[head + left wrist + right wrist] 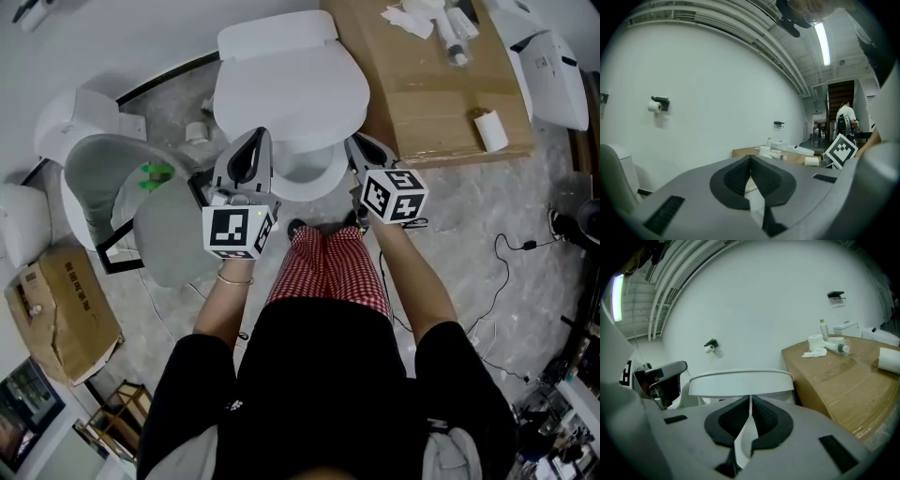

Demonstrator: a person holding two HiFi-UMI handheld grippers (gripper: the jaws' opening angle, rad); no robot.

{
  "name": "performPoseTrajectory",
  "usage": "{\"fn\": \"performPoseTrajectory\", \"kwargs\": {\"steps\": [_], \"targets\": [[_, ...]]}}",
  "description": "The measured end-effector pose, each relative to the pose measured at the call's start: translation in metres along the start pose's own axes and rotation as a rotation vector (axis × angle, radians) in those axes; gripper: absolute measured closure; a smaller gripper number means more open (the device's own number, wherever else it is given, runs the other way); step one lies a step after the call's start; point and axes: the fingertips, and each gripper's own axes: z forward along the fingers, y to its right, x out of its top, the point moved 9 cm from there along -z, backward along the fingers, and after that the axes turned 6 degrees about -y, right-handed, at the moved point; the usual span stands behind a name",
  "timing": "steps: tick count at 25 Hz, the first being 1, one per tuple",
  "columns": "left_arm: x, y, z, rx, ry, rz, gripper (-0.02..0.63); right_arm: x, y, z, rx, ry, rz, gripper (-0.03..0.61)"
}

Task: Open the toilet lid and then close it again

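Second toilet (103,178): left of frame in the head view, grey seat raised.
Left gripper (259,137): lower centre-left, just short of the toilet lid's front edge. Jaws closed, pads meeting at the tips, nothing between them.
Toilet lid (291,89): upper centre, white, lying flat. The right gripper view shows it edge-on, directly ahead of the jaws.
Right gripper (356,142): lower centre-right, beside the lid's front right edge; contact cannot be determined. Jaws closed, tips together, empty.
Cardboard box (422,94): upper right, beside the toilet.

Cardboard box (427,94) right of toilet (291,89)
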Motion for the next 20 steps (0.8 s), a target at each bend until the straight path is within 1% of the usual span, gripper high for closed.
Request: {"fn": "performPoseTrajectory", "kwargs": {"steps": [2,6,11,15,20], "targets": [[-0.006,0.003,0.000,-0.003,-0.012,-0.001,0.609,-0.004,0.000,0.000,0.009,-0.007,-0.017,0.545],[-0.016,0.009,-0.001,0.003,-0.026,-0.018,0.609,-0.011,0.003,-0.002,0.014,-0.021,-0.018,0.545],[-0.032,0.015,-0.003,0.002,-0.053,-0.038,0.609,-0.021,0.003,-0.007,0.046,0.007,-0.048,0.545],[-0.044,0.019,-0.005,-0.003,-0.070,-0.066,0.609,-0.030,0.005,-0.009,0.055,0.004,-0.047,0.545],[-0.058,0.021,-0.007,0.001,-0.090,-0.079,0.609,-0.040,0.006,-0.010,0.057,0.005,-0.037,0.545]]}}
